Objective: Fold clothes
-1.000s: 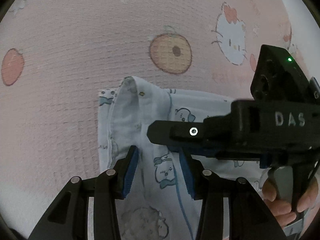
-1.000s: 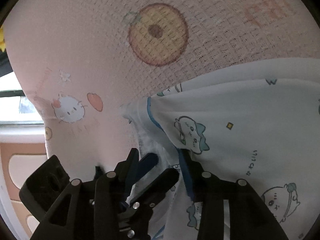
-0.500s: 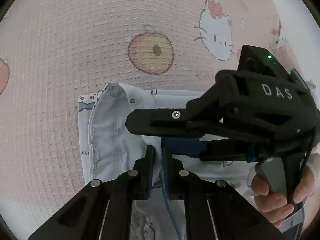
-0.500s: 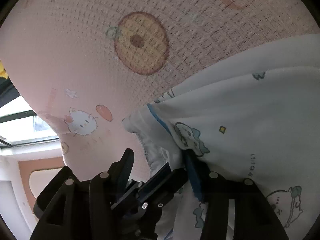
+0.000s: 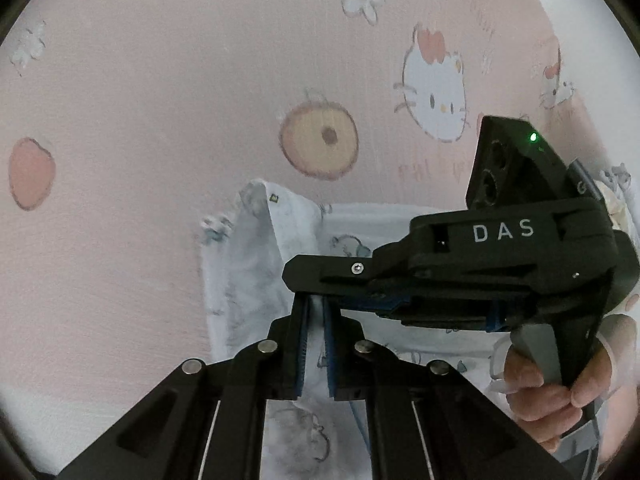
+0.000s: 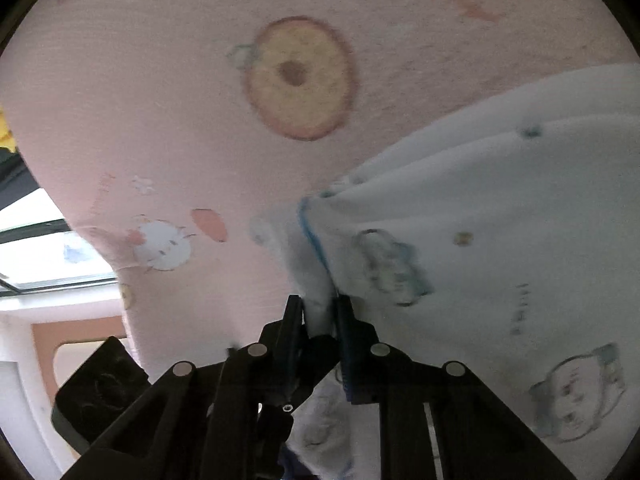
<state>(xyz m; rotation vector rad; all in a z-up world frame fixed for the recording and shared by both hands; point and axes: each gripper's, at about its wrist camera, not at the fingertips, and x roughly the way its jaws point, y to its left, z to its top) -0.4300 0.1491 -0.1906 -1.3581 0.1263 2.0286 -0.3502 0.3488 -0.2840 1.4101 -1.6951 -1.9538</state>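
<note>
Left wrist view alone shows the hand (image 5: 548,384) holding the right tool (image 5: 316,292); both it, jaws closing, and the left tool (image 5: 314,344) pinch the white printed garment (image 6: 480,240) on the pink sheet (image 5: 160,100).

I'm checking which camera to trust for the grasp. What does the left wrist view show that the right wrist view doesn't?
Only the left wrist view shows the right gripper's body marked DAS with its green light, the person's hand on its handle, and a cat-face print. Only the right wrist view shows a bright window at far left and the garment's blue piping. Both show the white printed garment on the pink sheet and its orange print. The left gripper is shut on the garment; the right gripper is closing on it.
</note>
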